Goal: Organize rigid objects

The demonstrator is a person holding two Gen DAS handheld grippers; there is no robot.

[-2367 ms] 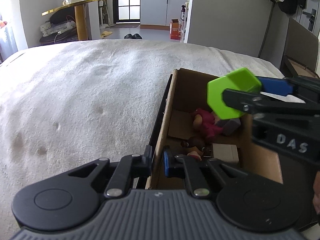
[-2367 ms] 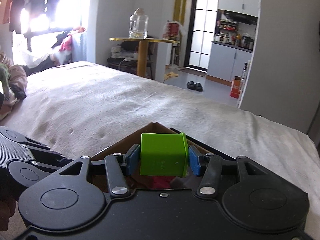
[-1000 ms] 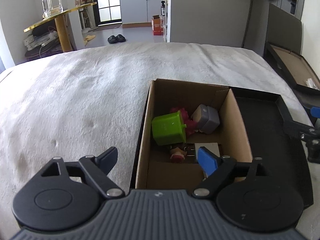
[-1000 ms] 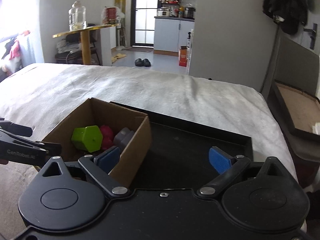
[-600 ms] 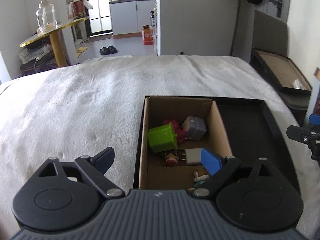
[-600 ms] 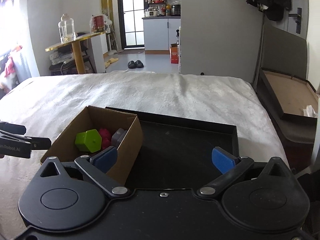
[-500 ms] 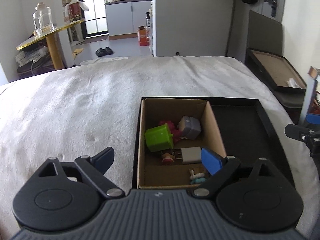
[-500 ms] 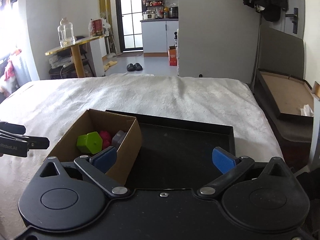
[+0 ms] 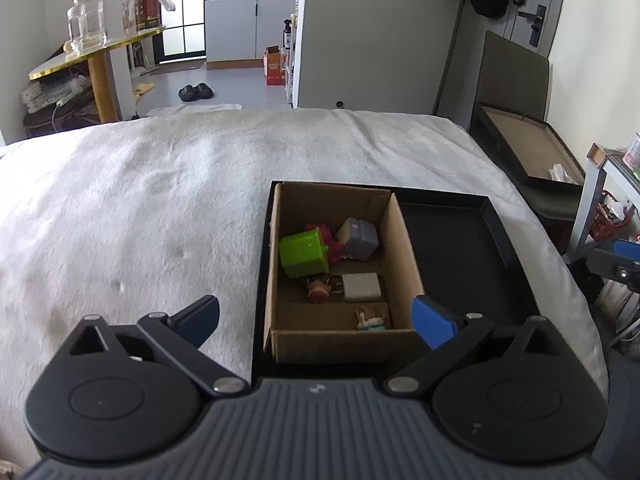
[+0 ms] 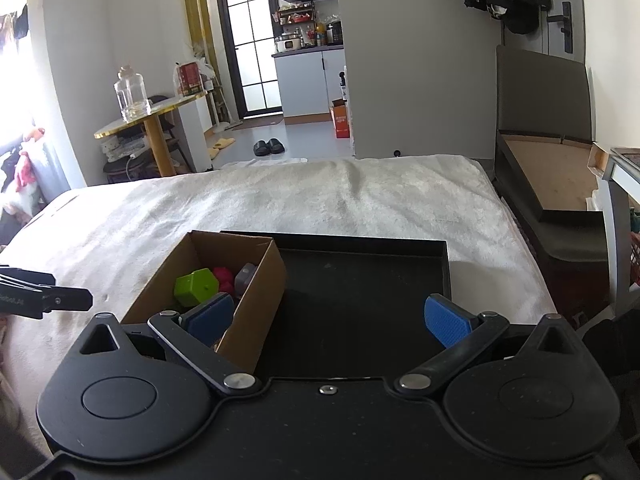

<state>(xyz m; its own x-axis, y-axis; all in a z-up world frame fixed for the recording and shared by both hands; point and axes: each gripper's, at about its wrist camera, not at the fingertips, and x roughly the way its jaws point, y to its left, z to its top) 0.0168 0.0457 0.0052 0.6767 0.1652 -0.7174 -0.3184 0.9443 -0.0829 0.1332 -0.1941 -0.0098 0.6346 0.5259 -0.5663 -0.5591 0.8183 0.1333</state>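
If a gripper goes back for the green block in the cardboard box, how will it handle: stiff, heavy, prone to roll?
The green block looks like moulded plastic: probably stiff and light. Its flat facets suggest it will rock rather than roll. It leans on the pink toy in the cardboard box, so lifting it may shift that neighbour.

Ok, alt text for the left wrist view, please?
An open cardboard box sits in the left part of a black tray on a white blanket, holding a green block, a grey block and small toys. The left hand-held gripper is open and empty in the foreground.
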